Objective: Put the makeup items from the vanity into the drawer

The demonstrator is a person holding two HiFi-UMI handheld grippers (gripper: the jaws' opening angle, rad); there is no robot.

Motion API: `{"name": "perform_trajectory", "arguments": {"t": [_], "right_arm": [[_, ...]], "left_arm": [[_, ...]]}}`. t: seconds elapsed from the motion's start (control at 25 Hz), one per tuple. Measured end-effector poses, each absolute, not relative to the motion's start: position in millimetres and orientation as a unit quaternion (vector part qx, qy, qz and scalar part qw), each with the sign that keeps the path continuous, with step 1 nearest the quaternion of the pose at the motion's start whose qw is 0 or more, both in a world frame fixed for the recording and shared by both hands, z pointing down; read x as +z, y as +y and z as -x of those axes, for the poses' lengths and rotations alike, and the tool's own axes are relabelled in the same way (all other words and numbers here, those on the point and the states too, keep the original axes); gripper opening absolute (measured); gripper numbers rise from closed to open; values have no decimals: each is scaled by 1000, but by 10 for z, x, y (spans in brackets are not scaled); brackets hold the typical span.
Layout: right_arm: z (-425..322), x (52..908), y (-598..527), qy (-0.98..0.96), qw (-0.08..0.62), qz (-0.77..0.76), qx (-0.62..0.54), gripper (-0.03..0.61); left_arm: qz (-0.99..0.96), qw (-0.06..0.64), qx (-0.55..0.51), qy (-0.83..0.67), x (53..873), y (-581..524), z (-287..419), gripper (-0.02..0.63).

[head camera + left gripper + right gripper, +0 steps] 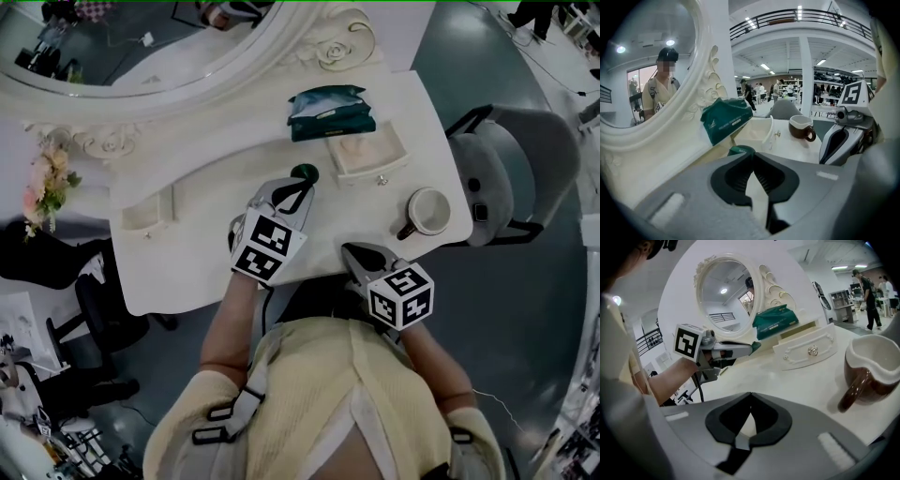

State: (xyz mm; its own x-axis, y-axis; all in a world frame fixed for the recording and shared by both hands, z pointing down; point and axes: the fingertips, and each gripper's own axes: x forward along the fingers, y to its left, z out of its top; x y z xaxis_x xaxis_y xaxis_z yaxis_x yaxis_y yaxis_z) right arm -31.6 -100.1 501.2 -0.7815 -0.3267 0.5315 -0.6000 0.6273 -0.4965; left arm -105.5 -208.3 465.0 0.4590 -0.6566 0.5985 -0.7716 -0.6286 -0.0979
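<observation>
- Left gripper view: the left gripper [751, 158] has its jaws pressed together, and the little green pot [740, 151] sits right at the tips. To me it looks like the tips are nipping its near rim rather than wrapping round it, so it's not a deep hold.
- The pot is on or just off the vanity top [206, 253] in front of the mirror base, can't tell which. It's not in the drawer yet.
- The bit that matters: the open drawer [757, 133] is just beyond the pot and off to that gripper's right. In the head view that's a short diagonal hop, forward and right, over the drawer's near corner.
- The pot is round, so there's no long axis to fuss over. It just has to clear the drawer wall.
- The right gripper [751, 397] is closed on nothing, back near the table edge by the person's body. The left one is clearly nearer the drawer.
- The brown mug [427, 212] stands right of the drawer and the green tissue pack [330, 112] is behind it. Both look out of the path, I reckon.
</observation>
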Motion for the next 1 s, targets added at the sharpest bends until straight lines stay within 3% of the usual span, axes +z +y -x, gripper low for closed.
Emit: {"name": "perform_trajectory", "arguments": {"t": [0.56, 1.0], "right_arm": [[-176, 5033, -1076, -851, 173, -340, 361, 0], [-473, 5054, -1111, -827, 151, -382, 384, 0]], "left_arm": [[-890, 52, 288, -350, 4424, -2386, 234, 21], [-896, 44, 293, -332, 4509, -2614, -12, 28]]}}
